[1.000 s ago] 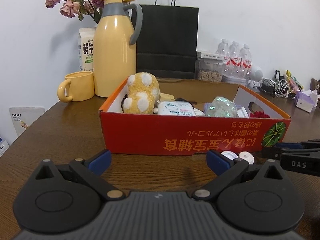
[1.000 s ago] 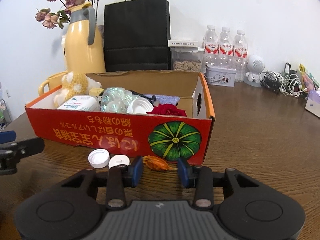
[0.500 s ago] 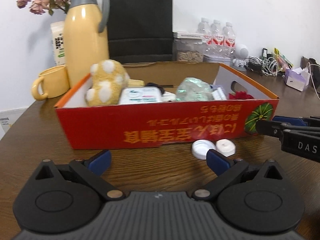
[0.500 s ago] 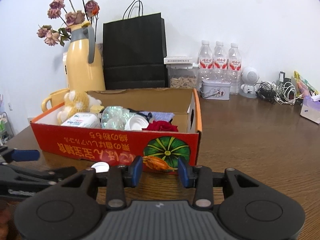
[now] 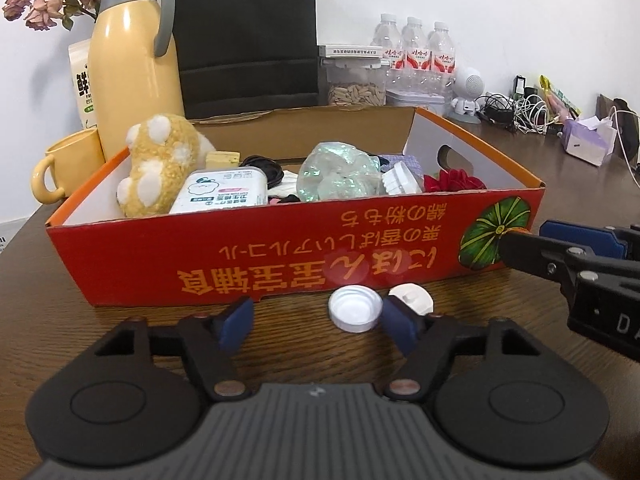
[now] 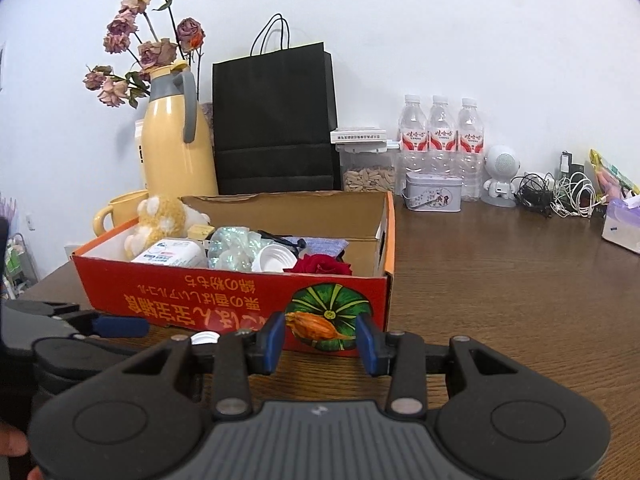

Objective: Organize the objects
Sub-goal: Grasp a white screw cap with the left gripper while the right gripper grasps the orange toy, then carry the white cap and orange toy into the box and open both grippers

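A red cardboard box [image 5: 280, 256] stands on the brown table, holding a plush toy [image 5: 160, 168], a cotton-pad pack, crumpled shiny wrap and a red rose [image 6: 320, 265]. Two white caps lie in front of it. My left gripper [image 5: 316, 324] is low over the table with its jaws closing. The open-side-up cap [image 5: 354, 314] lies between them by the right pad, and no pad presses it. The other cap [image 5: 412, 298] sits just outside that pad. My right gripper [image 6: 320, 342] is shut on a dried orange bud [image 6: 316, 326], held before the box's pumpkin picture.
Behind the box stand a yellow thermos [image 5: 132, 64] with dried flowers, a yellow mug [image 5: 60, 168], a black paper bag [image 6: 276, 120], a seed jar and three water bottles [image 6: 440, 136]. Far right are a small white speaker, tangled cables [image 6: 560, 196] and a tissue pack.
My left gripper slid right toward the white caps and its jaws narrowed around the open-side-up one. My right gripper rose slightly, carrying the orange bud up off the table.
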Demonstrator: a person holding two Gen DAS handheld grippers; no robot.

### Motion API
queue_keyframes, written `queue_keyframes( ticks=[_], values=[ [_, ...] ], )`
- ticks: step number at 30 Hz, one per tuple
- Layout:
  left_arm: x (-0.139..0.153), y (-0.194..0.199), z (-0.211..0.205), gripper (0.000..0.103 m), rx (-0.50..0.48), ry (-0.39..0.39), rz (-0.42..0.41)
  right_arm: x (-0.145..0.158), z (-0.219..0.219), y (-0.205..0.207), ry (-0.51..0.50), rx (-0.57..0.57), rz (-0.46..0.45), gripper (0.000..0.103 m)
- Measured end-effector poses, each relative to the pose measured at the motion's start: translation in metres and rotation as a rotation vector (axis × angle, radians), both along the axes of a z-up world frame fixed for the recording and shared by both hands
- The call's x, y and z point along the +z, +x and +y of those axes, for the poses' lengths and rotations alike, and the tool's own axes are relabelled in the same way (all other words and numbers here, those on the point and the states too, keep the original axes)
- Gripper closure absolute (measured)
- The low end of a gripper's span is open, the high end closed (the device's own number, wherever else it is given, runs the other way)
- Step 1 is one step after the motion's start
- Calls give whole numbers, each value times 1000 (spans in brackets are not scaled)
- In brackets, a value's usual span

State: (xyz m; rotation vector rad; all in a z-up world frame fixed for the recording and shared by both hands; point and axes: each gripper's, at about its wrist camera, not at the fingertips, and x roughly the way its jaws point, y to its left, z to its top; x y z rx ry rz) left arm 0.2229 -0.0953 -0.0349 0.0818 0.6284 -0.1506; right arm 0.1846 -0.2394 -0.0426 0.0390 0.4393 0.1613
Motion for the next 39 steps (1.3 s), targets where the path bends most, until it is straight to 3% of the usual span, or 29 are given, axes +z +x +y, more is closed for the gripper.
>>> queue_keyframes(
  ticks=[7, 9, 11, 12, 26, 32, 39],
  values=[
    [-2, 8, -5, 38, 24, -13, 26, 0, 1, -1, -4, 9, -4, 66],
    [-2, 8, -6, 47, 27, -15, 23, 0, 2, -1, -7, 12, -5, 66],
    [-1, 7, -6, 69, 22, -18, 17, 0, 2, -2, -9, 15, -5, 66],
    [-1, 6, -6, 73, 19, -21, 14, 0, 3, -2, -9, 16, -5, 66],
    [6, -13, -1, 73, 5, -51, -39, 0, 5, -3, -13, 22, -11, 66],
    [16, -31, 4, 74, -8, -63, -106, 3, 4, -7, -11, 28, -37, 66],
    [46, -45, 18, 74, -7, -129, -200, 18, 8, -15, -19, 62, -111, 66]
  ],
)
